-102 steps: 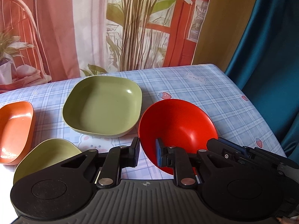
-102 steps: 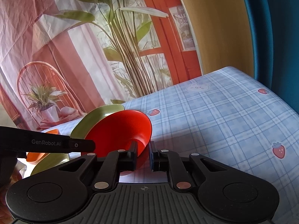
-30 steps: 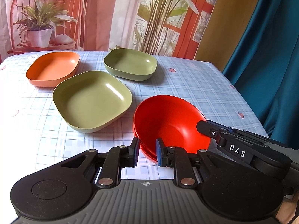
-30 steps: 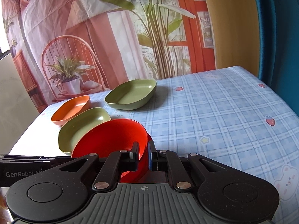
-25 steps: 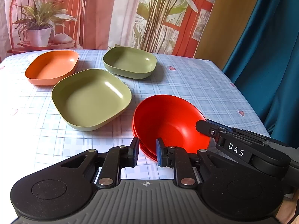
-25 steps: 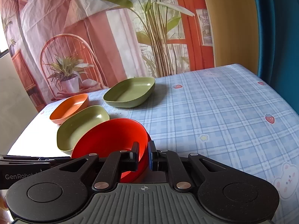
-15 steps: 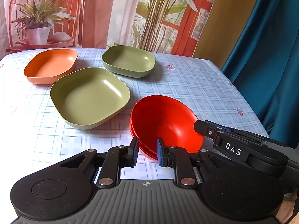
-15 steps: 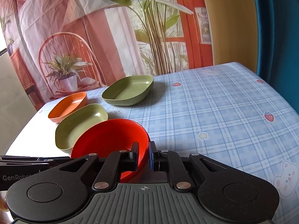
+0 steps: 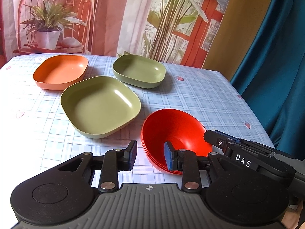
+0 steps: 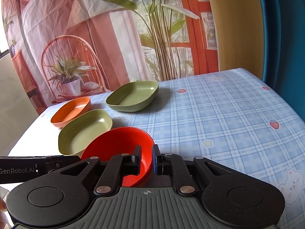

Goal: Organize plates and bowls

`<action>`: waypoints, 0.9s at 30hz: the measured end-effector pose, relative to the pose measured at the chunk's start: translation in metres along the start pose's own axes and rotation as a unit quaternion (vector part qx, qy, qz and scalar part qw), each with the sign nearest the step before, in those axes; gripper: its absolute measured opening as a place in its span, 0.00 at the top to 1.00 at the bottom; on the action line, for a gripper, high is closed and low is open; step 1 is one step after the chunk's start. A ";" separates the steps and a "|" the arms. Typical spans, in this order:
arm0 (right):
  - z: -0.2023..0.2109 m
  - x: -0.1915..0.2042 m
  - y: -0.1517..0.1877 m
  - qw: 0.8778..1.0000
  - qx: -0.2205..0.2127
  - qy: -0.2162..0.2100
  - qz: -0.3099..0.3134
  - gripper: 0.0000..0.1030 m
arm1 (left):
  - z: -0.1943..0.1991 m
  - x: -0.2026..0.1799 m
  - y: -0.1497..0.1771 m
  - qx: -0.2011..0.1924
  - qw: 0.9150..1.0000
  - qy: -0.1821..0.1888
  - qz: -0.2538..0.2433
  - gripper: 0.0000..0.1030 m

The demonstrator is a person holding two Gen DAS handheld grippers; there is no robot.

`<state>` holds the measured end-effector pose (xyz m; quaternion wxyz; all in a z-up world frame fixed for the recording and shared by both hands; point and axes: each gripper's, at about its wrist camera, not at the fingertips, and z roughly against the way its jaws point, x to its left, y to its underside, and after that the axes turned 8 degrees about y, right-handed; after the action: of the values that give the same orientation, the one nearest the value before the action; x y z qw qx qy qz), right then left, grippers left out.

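Observation:
A stack of red bowls (image 9: 175, 127) sits on the checked tablecloth (image 9: 200, 99) near the front right. My left gripper (image 9: 150, 153) straddles the stack's near rim, and its jaws are opening, so the blue pads stand clear of the rim. My right gripper (image 10: 146, 160) is shut on the top red bowl (image 10: 118, 143) at its rim. In the left wrist view its fingers (image 9: 215, 136) reach the bowl's right edge. Behind lie a large light green plate (image 9: 99, 105), an orange dish (image 9: 59, 72) and a darker green dish (image 9: 139, 70).
The table's right edge (image 9: 253, 114) drops off beside a teal curtain (image 9: 276, 66). A printed backdrop (image 9: 114, 19) hangs behind the far edge. Bare tablecloth (image 10: 219, 114) stretches to the right of the dishes. The left gripper's body (image 10: 19, 169) lies left of the bowl.
The left gripper's jaws have spread apart off the red bowl's rim. Earlier the bowl hung tilted between both grippers; it now rests on the red stack. The right gripper keeps its grip.

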<state>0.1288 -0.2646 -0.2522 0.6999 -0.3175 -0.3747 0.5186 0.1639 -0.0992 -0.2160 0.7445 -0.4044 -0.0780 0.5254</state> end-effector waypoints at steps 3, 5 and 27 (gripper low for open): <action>0.000 0.001 0.000 1.000 -0.001 -0.002 0.001 0.88 | 0.000 0.001 -0.001 -0.002 1.000 0.001 0.003 0.68; 0.001 0.000 -0.001 1.000 -0.002 -0.005 -0.001 0.88 | 0.001 0.001 0.000 -0.004 1.000 0.001 0.003 0.68; 0.007 0.027 -0.094 0.996 -0.048 -0.064 0.030 0.89 | 0.065 0.048 -0.076 -0.083 0.991 -0.091 -0.047 0.68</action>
<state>0.1734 -0.2625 -0.1648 0.6423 -0.3280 -0.4337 0.5401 0.2045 -0.0341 -0.1354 0.7223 -0.4112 -0.2076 0.5158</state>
